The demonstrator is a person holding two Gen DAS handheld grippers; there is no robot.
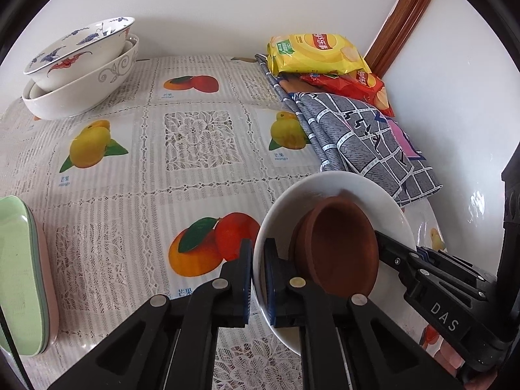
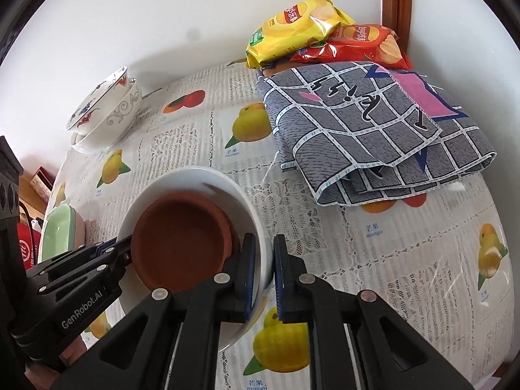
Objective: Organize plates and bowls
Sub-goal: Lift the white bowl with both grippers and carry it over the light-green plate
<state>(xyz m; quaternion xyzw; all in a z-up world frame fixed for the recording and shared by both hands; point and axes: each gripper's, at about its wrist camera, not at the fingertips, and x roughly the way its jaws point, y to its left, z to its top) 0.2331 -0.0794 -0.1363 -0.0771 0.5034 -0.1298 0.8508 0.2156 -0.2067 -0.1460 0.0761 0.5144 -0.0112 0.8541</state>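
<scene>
White wall behind, fruit-print lace cloth [image 1: 198,139] over the bench. Near edge: white bowl [image 1: 328,188] tilted up, brown saucer [image 1: 338,247] lying inside. Left gripper [image 1: 257,279] fingers clamped on that bowl's rim from one side, right gripper [image 2: 265,276] fingers clamped on the opposite rim. Far back by the wall: patterned bowls [image 1: 81,65] nested. At the left edge: green plates [image 1: 19,276] stacked. Back right: grey checked cloth [image 2: 373,123] folded, chip bags [image 2: 302,26] beyond.
</scene>
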